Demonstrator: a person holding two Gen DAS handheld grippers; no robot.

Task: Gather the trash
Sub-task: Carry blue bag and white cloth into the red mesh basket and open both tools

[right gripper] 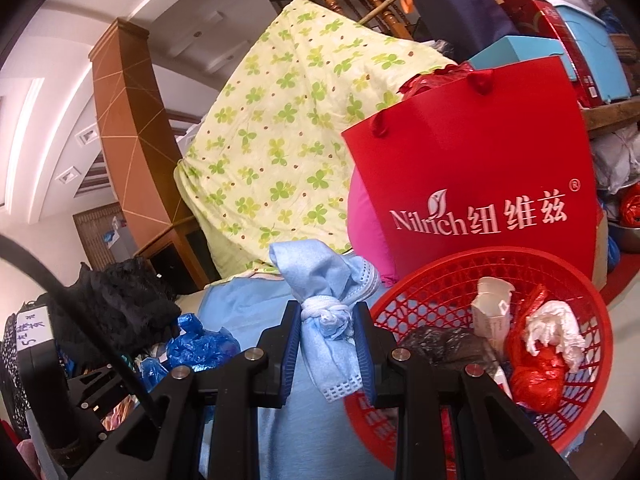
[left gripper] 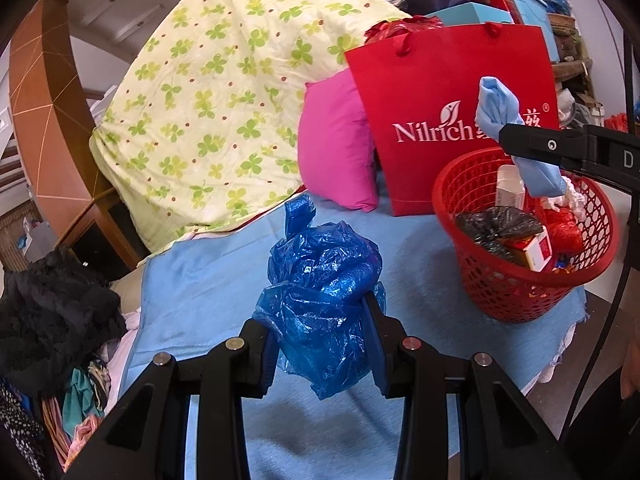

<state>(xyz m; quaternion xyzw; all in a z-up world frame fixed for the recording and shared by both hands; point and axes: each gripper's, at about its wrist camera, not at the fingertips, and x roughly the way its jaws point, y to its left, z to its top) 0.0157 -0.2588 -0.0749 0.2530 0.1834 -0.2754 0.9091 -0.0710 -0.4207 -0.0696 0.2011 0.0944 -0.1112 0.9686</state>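
So, biggest thing first: clover-print quilt (left gripper: pixel 208 112) fills the upper left of the left wrist view, heaped behind the pale blue sheet (left gripper: pixel 208 280) that covers the lower middle. Red Nilrich paper bag (left gripper: pixel 452 120) stands upper right, pink pillow (left gripper: pixel 336 140) tucked just left of it. Red mesh basket (left gripper: pixel 500 296) sits at right on the sheet, touching the bag's base; already inside are a black bag wad, a small carton, red plastic and white tissue. Black lace heap (left gripper: pixel 52 312) at lower left, not trash as far as I can tell.

My left gripper (left gripper: pixel 320 344) is clamped on a crumpled blue plastic bag (left gripper: pixel 320 280), centre of frame, lifted off the sheet and left of the basket. My right gripper (right gripper: pixel 326 344) is clamped on a knotted light-blue face mask (right gripper: pixel 324 304); in the right wrist view it sits just left of the basket rim, in the left wrist view it hangs above the basket's back edge.

Step in hand, I judge: carrying both pieces to the basket, mask closer. Next move needs the mask centred over the opening, then jaws spread; blue bag follows, swinging right.
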